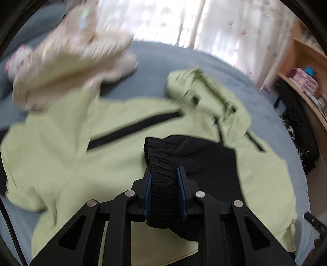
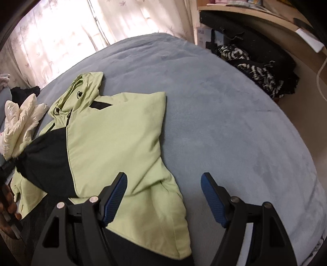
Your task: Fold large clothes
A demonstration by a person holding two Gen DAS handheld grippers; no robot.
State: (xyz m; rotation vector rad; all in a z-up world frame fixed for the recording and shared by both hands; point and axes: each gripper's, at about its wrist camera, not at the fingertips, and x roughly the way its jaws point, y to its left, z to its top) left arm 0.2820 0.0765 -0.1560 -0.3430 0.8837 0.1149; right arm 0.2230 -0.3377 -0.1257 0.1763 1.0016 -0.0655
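A: Start at the left gripper [image 1: 164, 174]; what do its jaws have?

B: They are drawn in narrow on the black elastic cuff [image 1: 161, 163] of the jacket's sleeve; the gathered fabric is pinched between the blue pads [image 1: 148, 190] and bulges out past the tips.

A: And the right gripper [image 2: 163, 180]?

B: Its jaws stand wide with nothing between them; the left blue pad sits over the jacket's lower edge, the right one over bare bedcover.

A: Where is the jacket itself?

B: The pale green jacket [image 2: 114, 131] lies spread on the blue-grey bedcover [image 2: 224, 102], hood [image 2: 85, 86] toward the curtains; it has black panels, a black zip line across the chest [image 1: 132, 129] and a black sleeve [image 2: 45, 155] that runs off to the left edge of the right wrist view, where the other gripper holds it.

A: Around it?

B: A cream puffy garment [image 2: 22, 118] lies just beside the jacket, near the hood end; in the left wrist view it is badly blurred; pale floral curtains [image 2: 71, 26] hang behind the bed; a black and white patterned cloth [image 2: 259, 71] is heaped beside the bed under a wooden shelf [image 2: 255, 16].

A: Any writing or labels?

B: A white box [image 2: 203, 36] by the shelf bears small blue print, too small to read; I can make out no brand on the jacket.
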